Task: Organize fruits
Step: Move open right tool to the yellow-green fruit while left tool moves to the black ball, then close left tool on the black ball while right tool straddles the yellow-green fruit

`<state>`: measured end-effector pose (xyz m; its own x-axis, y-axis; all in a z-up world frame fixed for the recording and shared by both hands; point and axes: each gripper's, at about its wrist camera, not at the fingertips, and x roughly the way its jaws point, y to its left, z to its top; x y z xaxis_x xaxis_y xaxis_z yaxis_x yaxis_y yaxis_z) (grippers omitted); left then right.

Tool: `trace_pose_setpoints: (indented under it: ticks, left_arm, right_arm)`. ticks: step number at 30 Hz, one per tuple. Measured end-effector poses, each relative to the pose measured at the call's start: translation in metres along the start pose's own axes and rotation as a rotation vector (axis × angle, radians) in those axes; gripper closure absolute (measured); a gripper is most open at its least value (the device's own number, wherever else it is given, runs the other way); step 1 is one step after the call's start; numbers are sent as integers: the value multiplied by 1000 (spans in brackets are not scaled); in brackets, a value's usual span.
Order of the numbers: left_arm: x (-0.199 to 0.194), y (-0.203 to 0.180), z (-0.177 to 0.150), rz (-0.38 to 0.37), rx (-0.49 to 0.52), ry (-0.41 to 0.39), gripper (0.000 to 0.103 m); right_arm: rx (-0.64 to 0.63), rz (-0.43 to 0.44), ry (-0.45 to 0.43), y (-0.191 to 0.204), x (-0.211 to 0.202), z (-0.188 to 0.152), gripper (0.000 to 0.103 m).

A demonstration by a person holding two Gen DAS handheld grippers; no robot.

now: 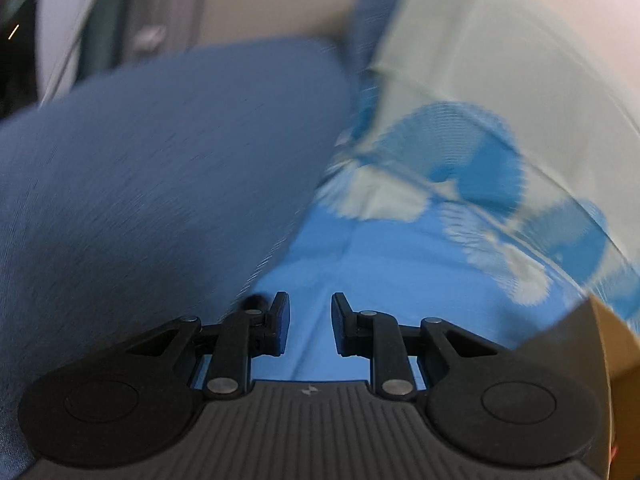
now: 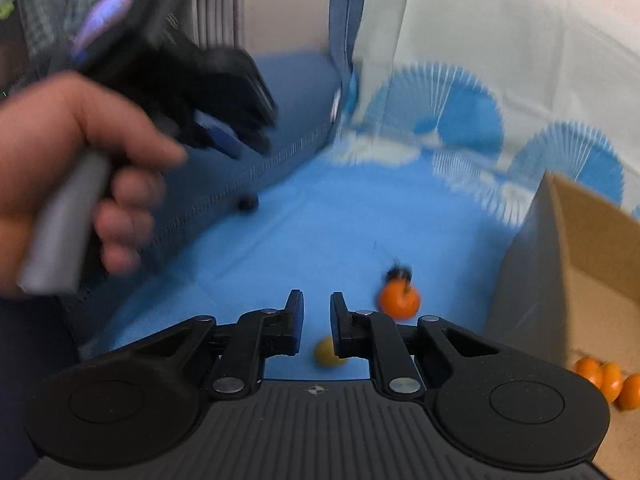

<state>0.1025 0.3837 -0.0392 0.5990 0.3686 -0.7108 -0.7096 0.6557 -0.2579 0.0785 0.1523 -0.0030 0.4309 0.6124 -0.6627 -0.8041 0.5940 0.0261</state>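
In the right wrist view an orange fruit (image 2: 400, 300) with a dark stem lies on the blue cloth (image 2: 340, 232), just right of my right gripper (image 2: 316, 300). A small yellow fruit (image 2: 326, 354) lies below it, partly hidden by the right finger. The right jaws stand a narrow gap apart with nothing between them. A hand (image 2: 80, 160) holds my left gripper (image 2: 236, 136) at the upper left, blurred. In the left wrist view the left gripper (image 1: 310, 304) hangs over the blue cloth (image 1: 380, 260), its jaws slightly apart and empty.
A cardboard box (image 2: 580, 248) stands at the right with several orange fruits (image 2: 604, 380) inside. A dark blue cushion (image 1: 160, 160) lies along the left. A small dark round thing (image 2: 248, 202) sits at the cushion's edge. Pale patterned fabric (image 2: 500, 60) hangs behind.
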Motion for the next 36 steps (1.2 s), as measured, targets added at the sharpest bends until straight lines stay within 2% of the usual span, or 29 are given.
trace_pose_setpoints:
  ticks: [1,2,3,7,10,11,12,13,16,21,24,26,27,33,36]
  left_arm:
    - [5,7,1,8,-37,20,80]
    - [7,12,2,0,-57,26,80]
    - [9,11,3,-5,-54,26,79]
    - [14,0,1,42,20,29,73]
    - [24,-10,-3,93,80,36,70]
    - [29,-14,-4,111,99,37,69]
    - [33,-17,-6,132,122,38,67]
    - [38,-22,-7,157,149,37,64]
    - [51,-35,-13,239,224,38,58]
    - [81,-52,-20,396,353,32,58]
    - [95,-56,-23,447,388,35,58]
    - [100,-54,-23,459,390,34,66]
    - [103,-50,-23,472,388,35,78]
    - [103,-44,-22,455,395,43,85]
    - [84,-42,-17,388,333,24,86]
  right_arm:
    - [5,-3,29,1,7,0,75]
    - [16,2,64,1,15,-1,66]
    - [23,4,89,1,21,-1,62]
    - [45,-12,135,3,41,-1,57]
    - [66,-19,201,0,55,-7,58]
    - [56,-45,210,0,56,-10,65]
    - [45,-72,214,0,59,-11,77]
    - [41,-90,215,-1,59,-11,76]
    - [110,-64,221,-11,58,-9,76]
    - [86,-83,234,-8,58,-11,76]
    - [61,-91,239,-5,59,-10,76]
    - [57,-89,241,-5,58,-10,76]
    - [57,-87,241,-5,58,-10,76]
    - [47,-88,239,-6,62,-9,76]
    - [46,-92,235,-5,61,-9,76]
